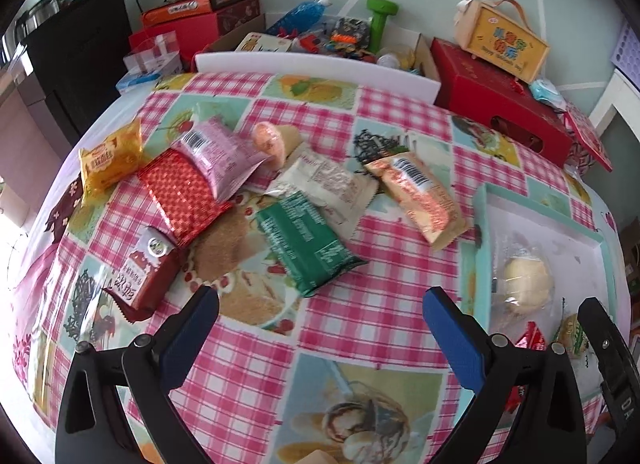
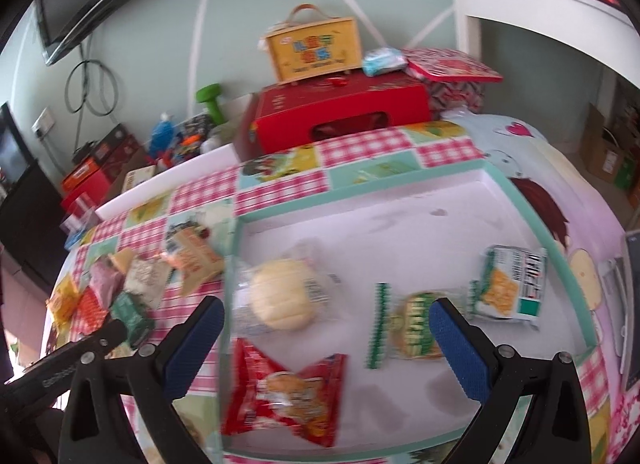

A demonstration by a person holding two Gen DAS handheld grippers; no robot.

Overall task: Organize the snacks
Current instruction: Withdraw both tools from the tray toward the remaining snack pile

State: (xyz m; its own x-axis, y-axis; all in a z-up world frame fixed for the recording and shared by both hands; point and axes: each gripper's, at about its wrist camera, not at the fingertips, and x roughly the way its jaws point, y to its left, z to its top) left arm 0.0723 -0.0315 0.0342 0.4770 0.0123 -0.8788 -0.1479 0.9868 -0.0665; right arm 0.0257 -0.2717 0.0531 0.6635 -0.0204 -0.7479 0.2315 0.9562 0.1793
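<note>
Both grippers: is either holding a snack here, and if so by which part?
Nothing is held. The left gripper is open above the checked tablecloth, fingers empty. The right gripper is open over the tray, touching none of its snacks.

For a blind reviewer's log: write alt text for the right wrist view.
The open right tool hovers over a white tray with a mint-green rim holding four snacks: a clear-wrapped pale round bun, a red wrapped pastry, and two green-and-white cracker packs. More packets lie scattered left on the pink checked tablecloth.
</note>
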